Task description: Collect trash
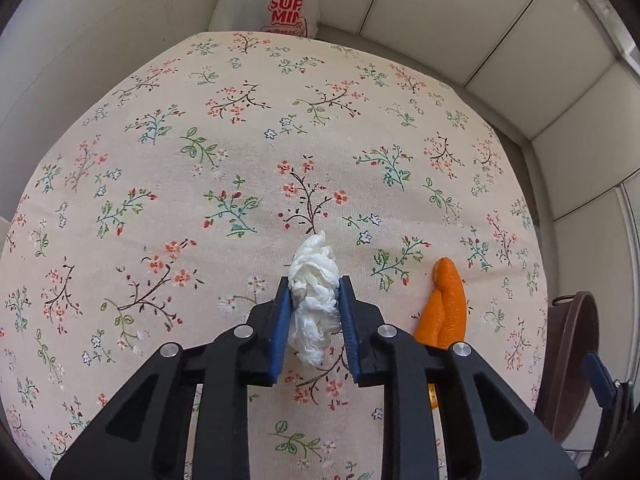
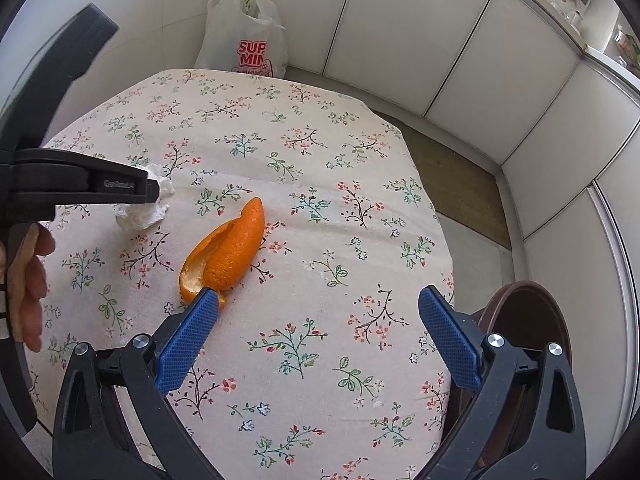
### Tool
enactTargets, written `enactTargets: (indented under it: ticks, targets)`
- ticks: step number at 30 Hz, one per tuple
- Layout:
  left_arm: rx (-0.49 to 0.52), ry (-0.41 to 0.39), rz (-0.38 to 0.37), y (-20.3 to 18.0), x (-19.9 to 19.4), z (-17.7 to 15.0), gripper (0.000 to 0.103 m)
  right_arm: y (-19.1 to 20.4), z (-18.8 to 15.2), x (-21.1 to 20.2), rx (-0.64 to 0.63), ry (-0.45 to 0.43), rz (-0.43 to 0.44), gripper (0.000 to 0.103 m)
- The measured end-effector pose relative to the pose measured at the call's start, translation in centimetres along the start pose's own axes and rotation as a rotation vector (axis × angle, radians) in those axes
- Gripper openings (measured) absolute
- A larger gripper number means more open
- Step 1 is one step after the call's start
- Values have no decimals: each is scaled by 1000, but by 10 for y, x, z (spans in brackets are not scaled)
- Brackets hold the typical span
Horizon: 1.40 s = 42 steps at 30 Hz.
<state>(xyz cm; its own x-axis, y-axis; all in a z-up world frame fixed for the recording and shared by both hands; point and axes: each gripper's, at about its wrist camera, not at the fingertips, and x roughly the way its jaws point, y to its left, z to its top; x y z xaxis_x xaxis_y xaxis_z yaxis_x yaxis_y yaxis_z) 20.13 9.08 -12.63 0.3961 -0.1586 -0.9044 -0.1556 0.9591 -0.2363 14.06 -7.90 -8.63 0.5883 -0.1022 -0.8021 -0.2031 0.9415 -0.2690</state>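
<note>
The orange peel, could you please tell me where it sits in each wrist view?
Left wrist: orange peel at lower right, beside the left gripper.
Right wrist: peel left of centre, by the right gripper's left finger.
Shared landmark: plastic bag, top.
</note>
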Motion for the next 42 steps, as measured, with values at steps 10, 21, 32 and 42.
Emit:
enactTargets:
  ticks: [10,21,32,42]
  targets:
    - [-55,-207,-15,36,-109,-11,24,12,24,39,164,95,150,96]
    - [-69,-317,-98,43,-156,-27,24,24,43,74,304,176,230,95]
    - [-121,-213,-126,53,-126,-26,24,32,40,89,259,222,227,65]
    - [-113,-203,-113,55,-126,-30,25,39,44,85,193,184,199,39]
